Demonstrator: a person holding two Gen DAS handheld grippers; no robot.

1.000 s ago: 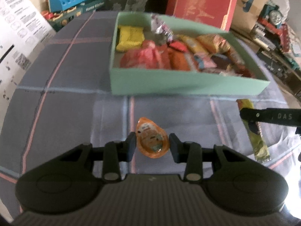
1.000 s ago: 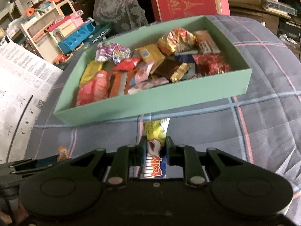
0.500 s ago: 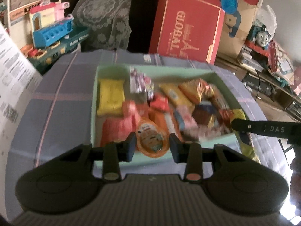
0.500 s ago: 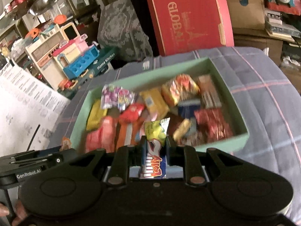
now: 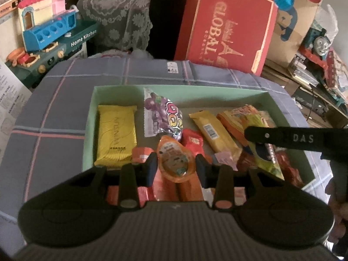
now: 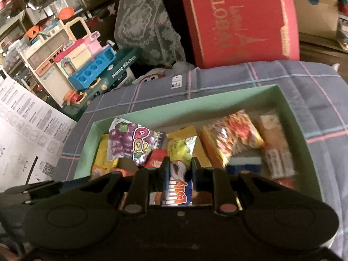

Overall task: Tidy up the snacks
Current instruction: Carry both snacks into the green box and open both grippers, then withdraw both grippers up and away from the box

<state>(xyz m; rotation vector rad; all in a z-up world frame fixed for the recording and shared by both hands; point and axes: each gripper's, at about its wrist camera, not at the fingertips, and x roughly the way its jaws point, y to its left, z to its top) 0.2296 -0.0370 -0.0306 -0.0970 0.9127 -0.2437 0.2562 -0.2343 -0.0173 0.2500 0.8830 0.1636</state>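
The jelly cup (image 5: 175,164), orange with a printed lid, sits clamped between the pads of the left tool (image 5: 176,167), low centre of the left view, held above the snacks in the green box (image 5: 89,128). The Lolly bar (image 6: 178,187), yellow at its far end and blue and red nearer the camera, is pinched in the narrow jaws of the right tool (image 6: 179,169), low centre of the right view, also over the box.

In the left view the right tool (image 5: 258,136) enters from the right edge as a black finger marked DAS, with the bar's yellow end hanging beneath it over the right half of the box.

Inside the box: a yellow packet (image 5: 116,138) lies flat at the left wall; a purple grape pouch (image 5: 162,115) lies just right of it; a yellow bar (image 5: 214,133) lies diagonally at centre; an orange-red bag (image 6: 230,137) lies toward the right; red and orange packs fill the near side.

The box rests on a grey plaid cloth (image 5: 54,100). Behind it, top of frame, stands a red carton (image 5: 226,26). A toy kitchen (image 5: 47,37) is at upper left, a printed sheet (image 6: 24,130) at the left edge, a toy train (image 5: 322,43) at upper right.
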